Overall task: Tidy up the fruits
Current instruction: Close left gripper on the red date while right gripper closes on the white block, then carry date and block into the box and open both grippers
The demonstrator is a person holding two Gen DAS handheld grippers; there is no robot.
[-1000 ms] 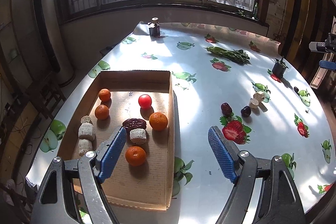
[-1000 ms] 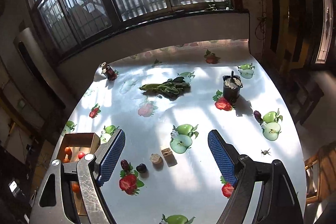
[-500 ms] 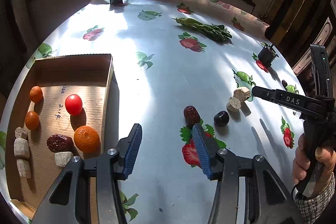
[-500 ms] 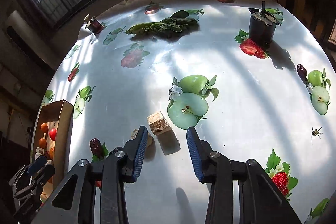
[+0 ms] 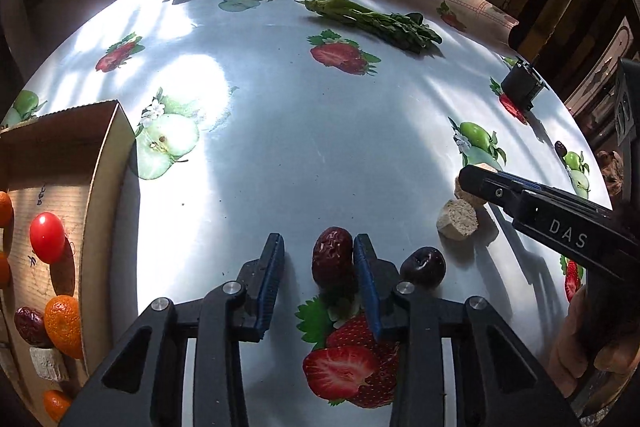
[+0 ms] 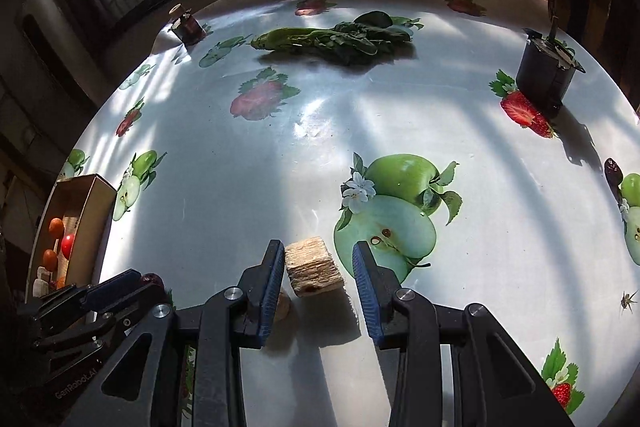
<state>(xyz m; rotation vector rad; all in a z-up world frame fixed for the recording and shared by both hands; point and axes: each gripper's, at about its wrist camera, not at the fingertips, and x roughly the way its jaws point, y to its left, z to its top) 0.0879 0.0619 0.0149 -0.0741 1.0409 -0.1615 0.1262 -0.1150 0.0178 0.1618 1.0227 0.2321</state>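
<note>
The wrinkled dark red date (image 5: 333, 261) lies on the surface (image 5: 320, 147) in the lower centre of the left wrist frame, just above a printed strawberry. Its skin is glossy and creased, and its long side points away from the camera. The left gripper (image 5: 319, 259) is spread around it; the right finger seems to touch the date, and the left finger stands apart from it. Just to the right of that finger sits a round dark purple fruit (image 5: 423, 265), and further right a pale cylindrical piece (image 5: 457, 218).

In the right wrist frame, a pale fibrous block (image 6: 314, 266) stands in the lower centre, beside a printed green apple. The right gripper (image 6: 319, 265) is spread around it, the left finger just beside the block and the right finger apart.

The brown cardboard box (image 5: 98, 187) at the left edge holds small orange mandarins (image 5: 63, 325), a red cherry tomato (image 5: 47, 237) and another date.
</note>
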